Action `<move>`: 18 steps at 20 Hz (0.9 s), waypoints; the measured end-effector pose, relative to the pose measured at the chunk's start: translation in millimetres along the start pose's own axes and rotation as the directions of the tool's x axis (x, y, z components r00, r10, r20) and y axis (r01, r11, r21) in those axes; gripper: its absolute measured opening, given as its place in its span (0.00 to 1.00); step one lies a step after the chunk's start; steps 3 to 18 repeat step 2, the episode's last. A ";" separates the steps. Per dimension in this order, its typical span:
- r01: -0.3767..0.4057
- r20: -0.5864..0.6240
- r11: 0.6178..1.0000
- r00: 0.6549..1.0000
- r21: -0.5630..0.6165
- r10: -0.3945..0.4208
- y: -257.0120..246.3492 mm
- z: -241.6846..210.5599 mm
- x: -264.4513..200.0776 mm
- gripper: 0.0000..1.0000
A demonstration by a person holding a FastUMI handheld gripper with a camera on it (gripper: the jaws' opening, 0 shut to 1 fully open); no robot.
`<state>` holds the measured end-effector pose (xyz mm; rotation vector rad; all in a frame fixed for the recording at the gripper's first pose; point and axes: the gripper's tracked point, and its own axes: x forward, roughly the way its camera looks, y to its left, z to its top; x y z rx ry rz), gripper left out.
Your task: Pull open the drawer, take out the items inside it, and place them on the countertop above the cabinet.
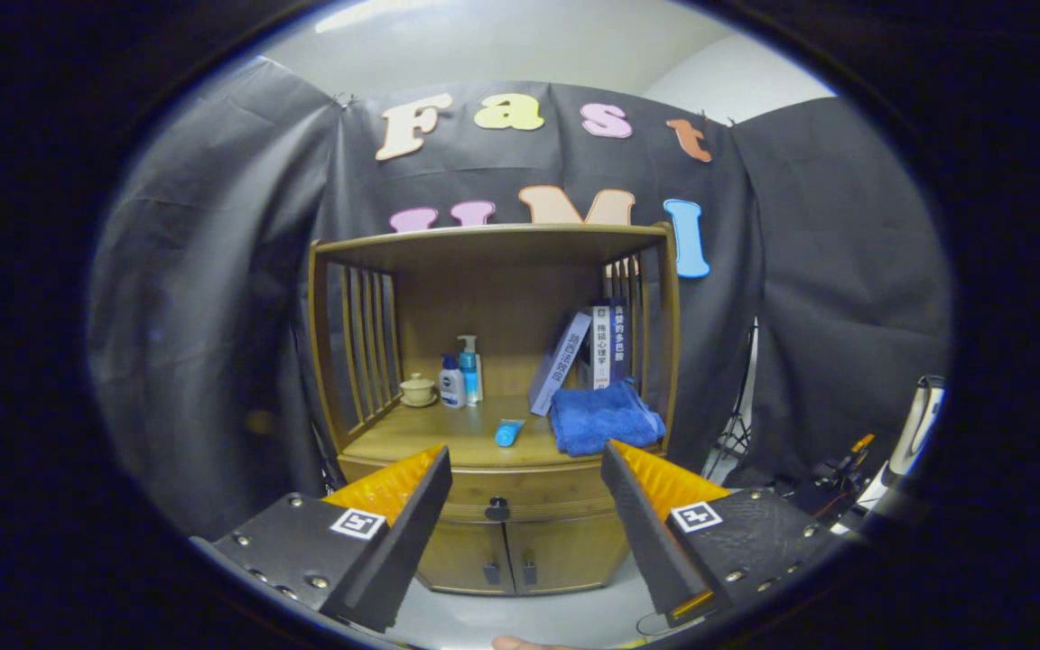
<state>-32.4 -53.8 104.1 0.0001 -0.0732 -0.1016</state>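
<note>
Jaws (524, 469) spread wide, holding nothing. Closed drawer (520, 499) with knob (496, 510) just ahead at 12 o'clock; blue towel (604, 416) on worktop (412, 438) beyond.

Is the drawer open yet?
Shut: the drawer front sits flush with the cabinet; the open gripper is short of its knob.

Open claw (527, 469) faces unobstructed drawer (520, 498) front.

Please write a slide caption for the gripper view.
Open gripper faces the wooden cabinet, its closed drawer between the fingers.
</note>
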 end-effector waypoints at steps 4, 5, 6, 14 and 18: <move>-0.005 0.001 1.000 1.000 0.005 0.005 -2.4 1.2 -0.4 0.99; -0.005 0.001 1.000 1.000 0.005 0.005 -2.4 1.2 -0.4 0.99; -0.005 0.001 1.000 1.000 0.005 0.005 -2.4 1.2 -0.4 0.99; -0.005 0.001 1.000 1.000 0.005 0.005 -2.4 1.2 -0.4 0.99; -0.005 0.001 1.000 1.000 0.005 0.005 -2.4 1.2 -0.4 0.99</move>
